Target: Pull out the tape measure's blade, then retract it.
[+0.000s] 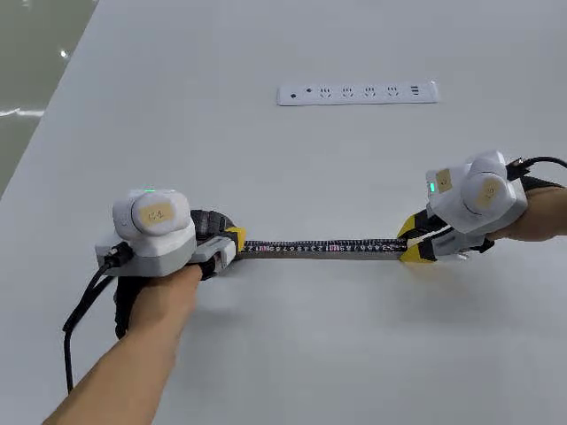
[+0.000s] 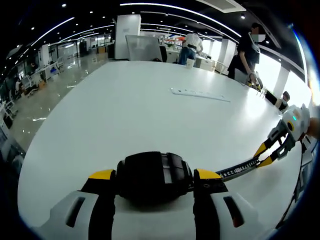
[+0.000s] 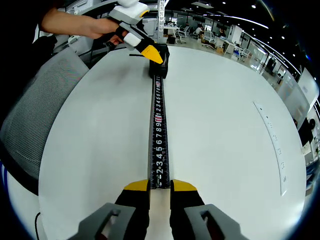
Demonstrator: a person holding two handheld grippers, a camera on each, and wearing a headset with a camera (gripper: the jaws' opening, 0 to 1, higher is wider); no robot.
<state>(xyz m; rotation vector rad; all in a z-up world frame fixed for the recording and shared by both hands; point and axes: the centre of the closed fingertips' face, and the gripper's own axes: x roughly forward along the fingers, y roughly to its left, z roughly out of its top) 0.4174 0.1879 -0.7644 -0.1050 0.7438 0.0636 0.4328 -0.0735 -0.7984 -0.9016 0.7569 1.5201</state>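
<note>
Black tape measure (image 2: 155,176) x1, blade (image 1: 323,246) x1 out.

Head view: tape measure case (image 1: 211,223) is mostly hidden behind the left gripper (image 1: 229,245) body, just a black sliver showing. The blade (image 1: 323,246) tip is hidden between the right gripper (image 1: 409,242) jaws, and the blade numbers are too small to read here. The right hand (image 1: 536,217) is cut off by the right edge. The cable (image 1: 84,310) end is lost by the forearm. Left gripper view: the case sides are covered by the jaws, and the far blade markings are blurred. Right gripper view: blade end is pinched out of sight, the mesh chair (image 3: 35,125) is cut by the left edge, and the power strip (image 3: 272,145) sockets are too small to tell.
</note>
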